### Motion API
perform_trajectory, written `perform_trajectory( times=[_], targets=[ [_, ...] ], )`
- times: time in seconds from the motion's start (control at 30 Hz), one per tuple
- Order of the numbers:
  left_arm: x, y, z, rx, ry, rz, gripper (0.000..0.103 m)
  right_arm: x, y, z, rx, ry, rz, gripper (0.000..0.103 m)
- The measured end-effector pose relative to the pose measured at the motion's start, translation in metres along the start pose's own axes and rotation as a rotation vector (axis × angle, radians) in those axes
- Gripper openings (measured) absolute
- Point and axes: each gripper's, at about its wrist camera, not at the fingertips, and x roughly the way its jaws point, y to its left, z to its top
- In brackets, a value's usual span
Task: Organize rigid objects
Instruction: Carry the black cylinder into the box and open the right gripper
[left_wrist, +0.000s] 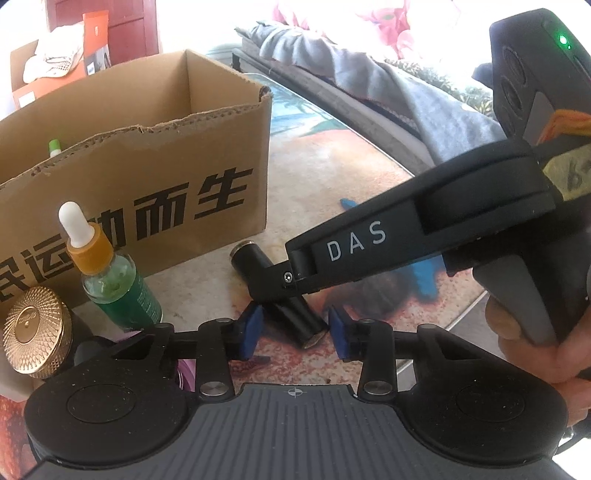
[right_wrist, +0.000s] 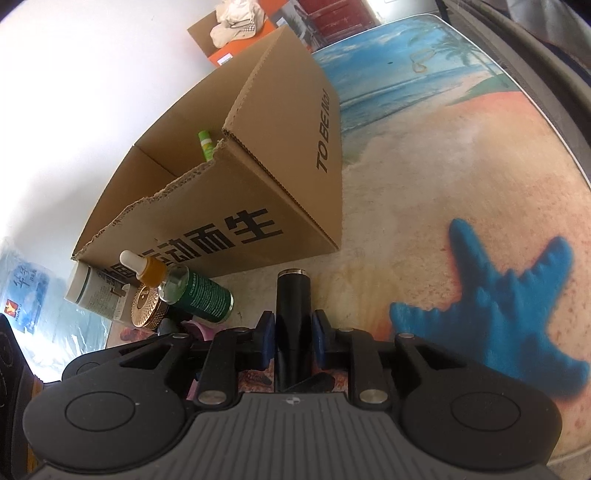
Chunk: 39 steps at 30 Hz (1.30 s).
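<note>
I am squeezing the black tube (right_wrist: 291, 325) with my right gripper (right_wrist: 293, 338); my left gripper (left_wrist: 295, 332) is standing apart. It may slip and roll away.

The table (right_wrist: 461, 155) wears a glossy beach print of blue sea, palms, pale sand and a blue starfish (right_wrist: 495, 314). Past its far right edge a sofa (left_wrist: 369, 107) lies under a grey blanket (left_wrist: 424, 103) and pink floral cloth (left_wrist: 369, 18). At far left, a bright white wall (right_wrist: 92, 92) meets dark red furniture (left_wrist: 125, 26), with an orange box (left_wrist: 33, 85) holding white cloth in front.
</note>
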Motion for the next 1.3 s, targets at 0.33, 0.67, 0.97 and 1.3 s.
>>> perform_trajectory(
  times=[0.33,0.67,0.97,1.3],
  targets=[
    [-0.055,0.004,-0.004,0.018,-0.105,-0.052,0.038,-0.044,0.019,-0.015,0.025,-0.096,0.019,0.024],
    [-0.131,0.009,0.012,0.042,-0.268,-0.008,0.038,-0.097,0.083,-0.002,-0.073,-0.227,0.075,0.024],
    [-0.143,0.077,0.051,-0.071,-0.251,0.067,0.038,-0.055,0.144,0.062,-0.138,-0.148,0.171,0.024],
    [-0.105,0.176,0.079,-0.23,-0.075,0.123,0.038,0.064,0.179,0.139,-0.093,0.072,0.163,0.024]
  ],
)
